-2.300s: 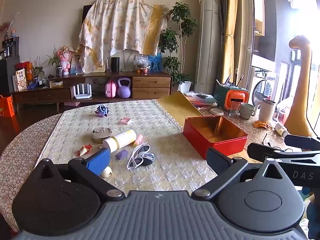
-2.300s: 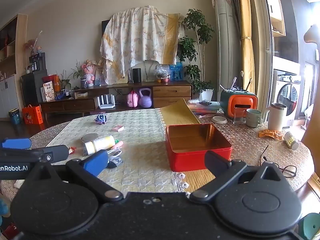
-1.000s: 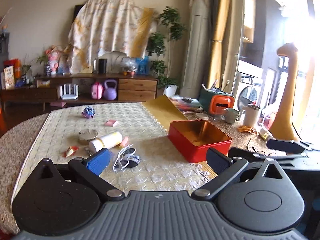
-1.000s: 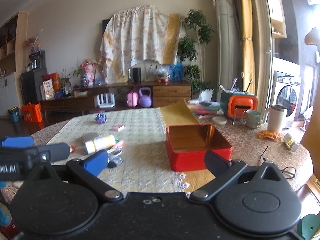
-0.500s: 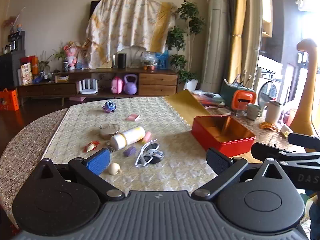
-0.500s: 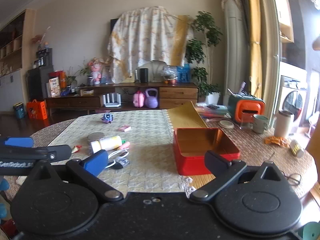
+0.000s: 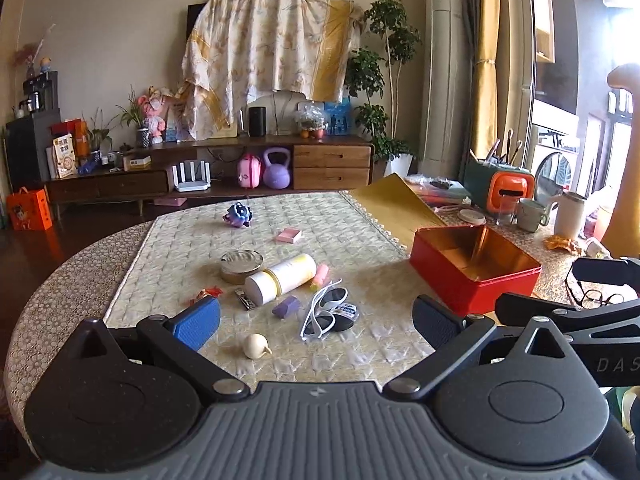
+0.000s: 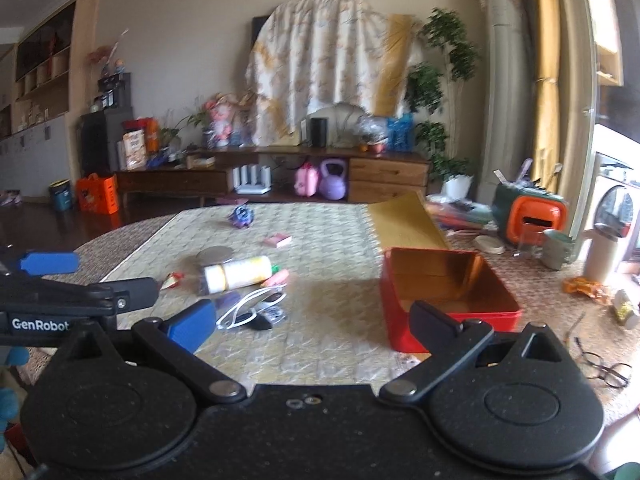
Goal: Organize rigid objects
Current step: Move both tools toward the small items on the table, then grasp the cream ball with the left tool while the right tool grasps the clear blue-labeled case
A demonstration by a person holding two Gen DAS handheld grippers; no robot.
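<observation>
Small items lie scattered on a cream table mat: a white-and-yellow bottle, a round tin, white sunglasses, a purple block, nail clippers, a cream bulb-shaped piece, a pink eraser and a blue toy. An open, empty red tin box sits to the right. My left gripper hovers open over the near mat, holding nothing. My right gripper is open too, between the sunglasses and the red box.
A gold lid leans behind the red box. Mugs, an orange-and-green holder, snack wrappers and spectacles crowd the table's right side. A low wooden cabinet stands beyond the table.
Both grippers swayed slightly: the left view swung right, then back left over the clutter, and the right view has shifted leftward. Nothing on the table moved and both grippers stayed open.
</observation>
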